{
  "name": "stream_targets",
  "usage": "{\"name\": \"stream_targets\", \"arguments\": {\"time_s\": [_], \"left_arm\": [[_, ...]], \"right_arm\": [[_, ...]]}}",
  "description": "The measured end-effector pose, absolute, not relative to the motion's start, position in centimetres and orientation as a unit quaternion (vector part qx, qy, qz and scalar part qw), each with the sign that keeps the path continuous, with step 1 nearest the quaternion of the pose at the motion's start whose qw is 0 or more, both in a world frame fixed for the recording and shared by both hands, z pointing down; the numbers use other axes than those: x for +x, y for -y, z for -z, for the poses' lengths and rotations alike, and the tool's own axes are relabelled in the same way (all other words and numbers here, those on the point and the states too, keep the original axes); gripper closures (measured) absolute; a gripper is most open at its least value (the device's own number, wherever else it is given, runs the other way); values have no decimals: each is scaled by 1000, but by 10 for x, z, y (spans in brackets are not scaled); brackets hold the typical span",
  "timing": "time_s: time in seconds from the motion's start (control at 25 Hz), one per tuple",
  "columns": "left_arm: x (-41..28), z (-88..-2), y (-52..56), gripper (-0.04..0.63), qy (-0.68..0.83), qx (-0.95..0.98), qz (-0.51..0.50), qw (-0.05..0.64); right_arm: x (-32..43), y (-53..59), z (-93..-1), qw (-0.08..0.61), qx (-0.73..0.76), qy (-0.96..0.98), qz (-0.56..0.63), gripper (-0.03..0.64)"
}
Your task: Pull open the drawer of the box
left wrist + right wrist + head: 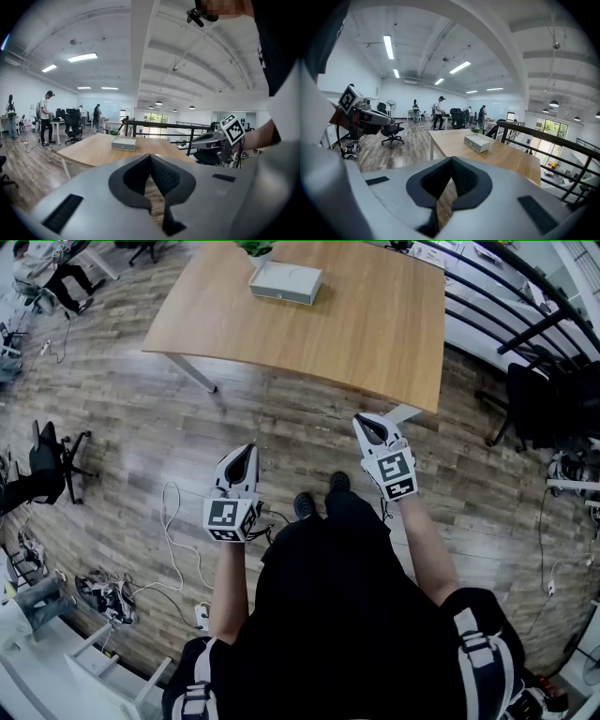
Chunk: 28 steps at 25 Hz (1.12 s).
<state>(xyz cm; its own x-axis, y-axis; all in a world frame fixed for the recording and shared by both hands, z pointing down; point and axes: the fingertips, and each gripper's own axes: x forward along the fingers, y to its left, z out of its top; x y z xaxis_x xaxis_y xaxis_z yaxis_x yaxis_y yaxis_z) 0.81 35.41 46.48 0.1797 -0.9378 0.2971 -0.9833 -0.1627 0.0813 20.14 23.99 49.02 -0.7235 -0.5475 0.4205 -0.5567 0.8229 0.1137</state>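
A flat grey box (286, 281) lies near the far edge of a wooden table (375, 324); it also shows as the box (123, 144) in the left gripper view and the box (477, 143) in the right gripper view. My left gripper (247, 450) is held over the floor, well short of the table, jaws shut and empty. My right gripper (367, 425) hovers near the table's near right corner, jaws shut with nothing in them. Both are far from the box. The other gripper (213, 139) appears at right in the left gripper view.
A black railing (525, 306) runs past the table's right side. Office chairs (47, 460) stand at left, and cables (178, 540) lie on the wood floor. People stand at desks (47, 123) in the far room. A small plant (253, 247) sits behind the box.
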Motion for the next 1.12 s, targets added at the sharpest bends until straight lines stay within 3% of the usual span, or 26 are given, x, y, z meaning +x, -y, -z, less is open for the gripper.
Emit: {"name": "stream_targets", "arguments": {"time_s": [0.48, 1.12], "left_arm": [[-4, -460, -394, 572, 614, 775, -88, 119], [-22, -461, -372, 572, 607, 781, -87, 119]], "right_arm": [[183, -295, -494, 229, 318, 920, -5, 592], [175, -275, -506, 238, 343, 909, -16, 592]]}}
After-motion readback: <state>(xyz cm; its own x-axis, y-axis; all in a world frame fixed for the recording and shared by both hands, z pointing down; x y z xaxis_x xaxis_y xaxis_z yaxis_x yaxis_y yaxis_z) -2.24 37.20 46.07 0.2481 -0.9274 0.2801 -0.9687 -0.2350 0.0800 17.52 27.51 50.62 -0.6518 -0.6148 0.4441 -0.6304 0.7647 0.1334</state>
